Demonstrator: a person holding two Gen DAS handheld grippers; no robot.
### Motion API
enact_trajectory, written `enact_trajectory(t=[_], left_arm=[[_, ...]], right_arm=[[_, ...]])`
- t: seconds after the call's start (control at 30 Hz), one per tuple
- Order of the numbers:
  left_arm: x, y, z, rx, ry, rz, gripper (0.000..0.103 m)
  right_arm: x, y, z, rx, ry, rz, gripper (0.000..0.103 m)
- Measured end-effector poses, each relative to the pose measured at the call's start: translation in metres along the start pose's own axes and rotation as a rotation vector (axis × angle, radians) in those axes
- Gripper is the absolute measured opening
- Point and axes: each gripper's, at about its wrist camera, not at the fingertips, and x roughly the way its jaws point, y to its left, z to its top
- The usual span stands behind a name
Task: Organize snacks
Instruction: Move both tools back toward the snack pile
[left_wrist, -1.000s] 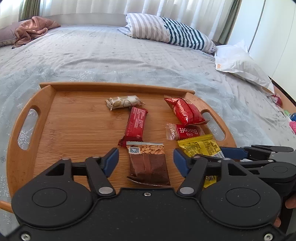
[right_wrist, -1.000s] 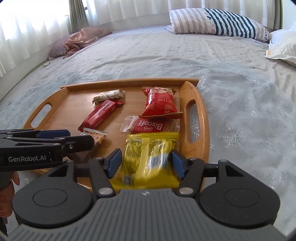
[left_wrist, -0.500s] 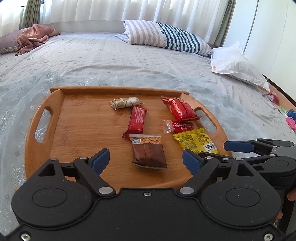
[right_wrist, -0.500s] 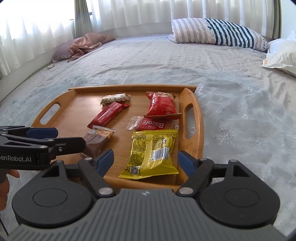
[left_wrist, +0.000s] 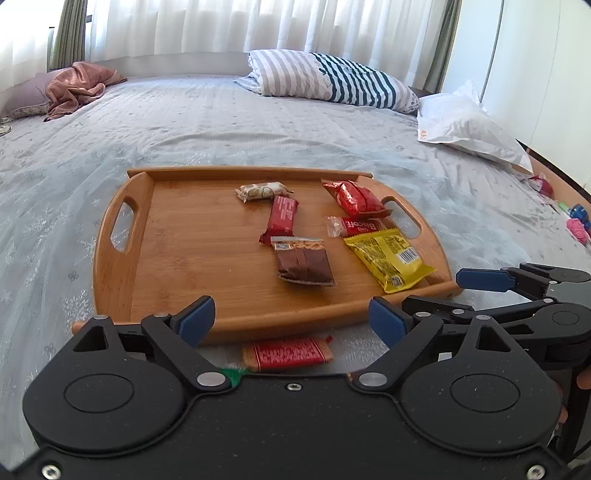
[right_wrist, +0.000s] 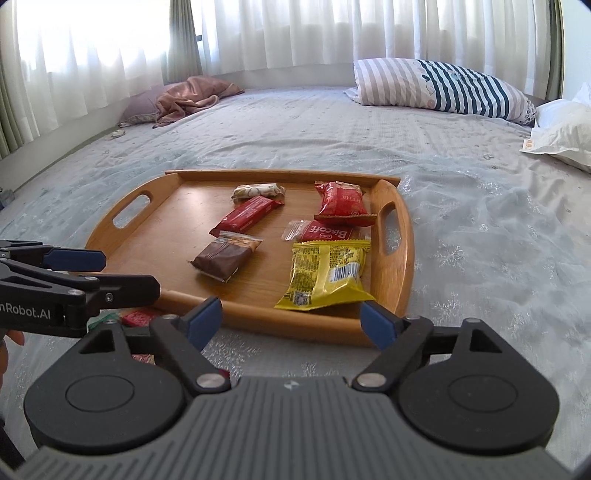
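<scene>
A wooden tray lies on the bed with several snacks on it. A brown pack and a yellow pack lie nearest me. Behind them are a Biscoff pack, a red pouch, a red bar and a beige bar. My left gripper hovers before the tray's near rim, jaws opening, nothing between them. My right gripper stands likewise, opening and empty, short of the yellow pack. A red wafer pack lies on the bedsheet below the left gripper.
More small packets, red and green, lie on the sheet left of the right gripper. A striped pillow, a white bag and a crumpled pink cloth sit far back. The bed's right edge holds small toys.
Both grippers have drawn back from the tray and their jaws have widened. The brown pack and the yellow pack, earlier between the fingers, now lie free on the tray.
</scene>
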Motion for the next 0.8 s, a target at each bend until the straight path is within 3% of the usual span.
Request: enact_trajectory(t=[0.47, 0.8], left_arm=[[-0.035, 0.006, -0.029, -0.014, 0.028, -0.016, 0.091], [-0.039, 0.002, -0.061, -0.021, 0.098, 0.000, 0.091]], right_arm=[[-0.028, 0.014, -0.033, -0.058, -0.023, -0.043, 0.093], [-0.040, 0.017, -0.058, -0.089, -0.003, -0.054, 0.093]])
